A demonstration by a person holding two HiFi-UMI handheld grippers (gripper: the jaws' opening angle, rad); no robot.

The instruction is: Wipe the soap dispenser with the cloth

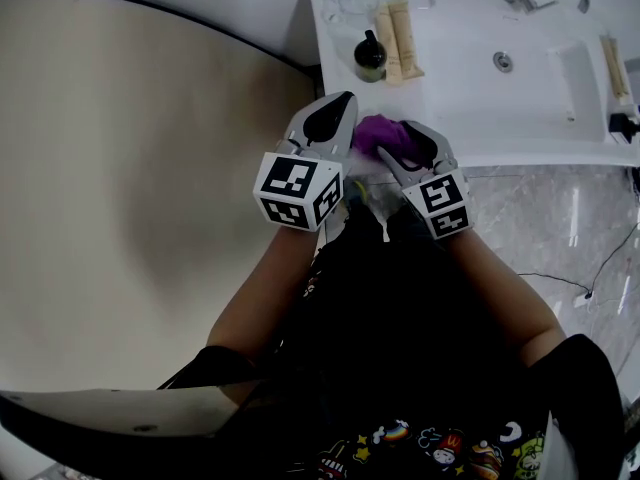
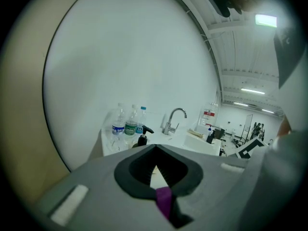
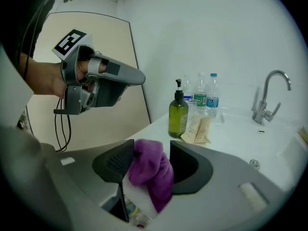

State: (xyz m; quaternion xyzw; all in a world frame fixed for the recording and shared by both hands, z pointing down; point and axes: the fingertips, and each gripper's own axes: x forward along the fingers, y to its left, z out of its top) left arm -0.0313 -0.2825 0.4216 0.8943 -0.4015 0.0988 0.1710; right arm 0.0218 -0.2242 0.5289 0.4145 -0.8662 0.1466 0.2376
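Right gripper clamped on cloth; soap dispenser upright on table at 12 o'clock; left gripper closed

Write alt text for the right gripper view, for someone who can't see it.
The right hand-held gripper grips a bunched purple cloth between its jaws. Beyond it, a green soap dispenser stands on a white counter beside two tubes, water bottles and a tap. The left hand-held gripper hangs in the air at upper left.
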